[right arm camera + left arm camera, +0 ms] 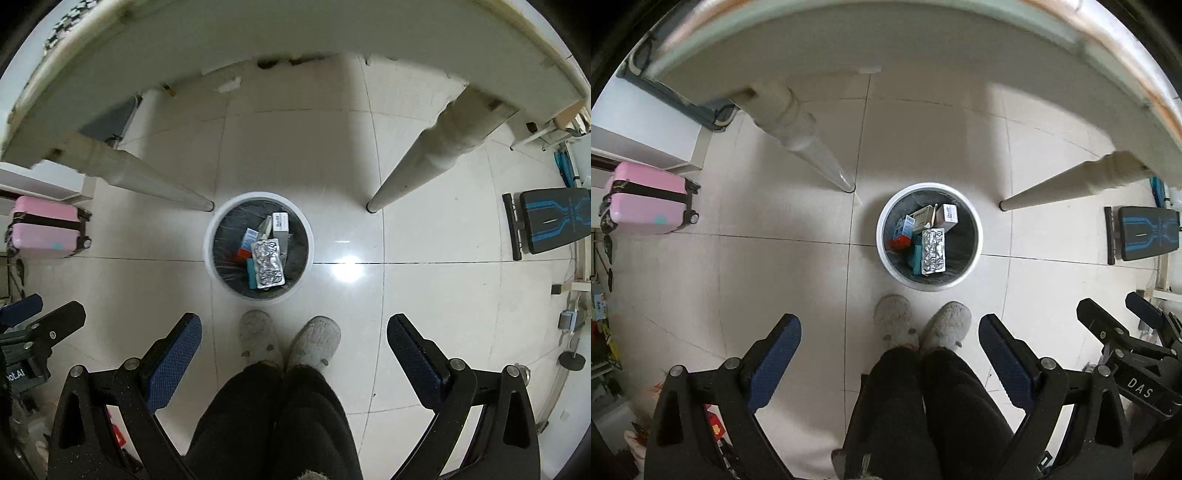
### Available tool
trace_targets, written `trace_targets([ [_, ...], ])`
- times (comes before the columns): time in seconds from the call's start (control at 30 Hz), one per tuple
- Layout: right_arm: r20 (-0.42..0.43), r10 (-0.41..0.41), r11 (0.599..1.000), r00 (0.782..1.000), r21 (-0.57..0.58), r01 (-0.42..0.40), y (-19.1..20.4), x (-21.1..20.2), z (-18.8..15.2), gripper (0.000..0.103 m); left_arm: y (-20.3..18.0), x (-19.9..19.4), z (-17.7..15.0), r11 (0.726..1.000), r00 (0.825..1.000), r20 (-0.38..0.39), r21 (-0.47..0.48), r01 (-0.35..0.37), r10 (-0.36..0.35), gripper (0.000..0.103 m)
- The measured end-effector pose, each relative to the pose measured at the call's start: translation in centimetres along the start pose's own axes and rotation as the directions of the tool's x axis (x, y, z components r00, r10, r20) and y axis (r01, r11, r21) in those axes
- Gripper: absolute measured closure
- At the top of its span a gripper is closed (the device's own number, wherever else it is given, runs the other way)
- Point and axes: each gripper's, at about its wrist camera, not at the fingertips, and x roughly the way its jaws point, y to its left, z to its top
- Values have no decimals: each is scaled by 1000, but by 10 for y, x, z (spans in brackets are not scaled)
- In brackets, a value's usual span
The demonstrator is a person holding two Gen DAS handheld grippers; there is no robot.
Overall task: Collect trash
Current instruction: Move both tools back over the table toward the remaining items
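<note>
A white round trash bin (pixel 973 254) with a dark liner stands on the tiled floor under the table's near edge; it also shows in the right wrist view (pixel 308 258). Inside lie a silver blister pack (pixel 933 251) (pixel 268 263), several small medicine boxes (pixel 948 213) (pixel 280 221) and a teal item. My left gripper (pixel 890 332) is open and empty, held high above the floor, nearer me than the bin. My right gripper (pixel 294 334) is open and empty at a similar height, and its fingers also show at the right of the left wrist view (pixel 1123 317).
The person's grey slippers (pixel 921 321) (pixel 290 338) and black-trousered legs stand just before the bin. Two cream table legs (pixel 798 136) (pixel 1067 181) flank it. A pink suitcase (pixel 650 197) stands at left, a black and blue bench (pixel 1145 232) at right.
</note>
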Motion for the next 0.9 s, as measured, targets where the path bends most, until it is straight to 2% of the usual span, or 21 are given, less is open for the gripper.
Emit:
trace_targets([
  [0.27,30,37,999,999,22,-38,10,-115,-5,1,5,-93,-3,1000,998,62,-18,10,-9,5],
  [0.37,48,86,994,995,63,-89,13,-156,7,1,4,-124,9,1000,992,124,-21,23,-21,5],
  [0.47,93,118,989,989,75,-125,17,-190,31,1,2,-153,35,999,979,201,-27,22,-16,5],
  [0.57,142,117,988,983,80,-129,19,-219,70,1,2,-184,72,999,961,275,-50,8,6,4],
  [0.7,206,108,986,973,101,-131,5,-251,141,1,-6,-207,128,998,939,343,-70,-12,35,4],
  [0.73,212,99,987,972,103,-123,1,-254,158,1,-10,-211,143,997,936,349,-75,-21,46,0],
  [0.87,228,90,985,970,124,-121,-26,-260,243,1,-25,-221,220,994,934,355,-110,4,35,0],
  [0.9,231,92,984,969,127,-124,-37,-259,274,1,-29,-223,237,993,934,356,-121,2,42,0],
])
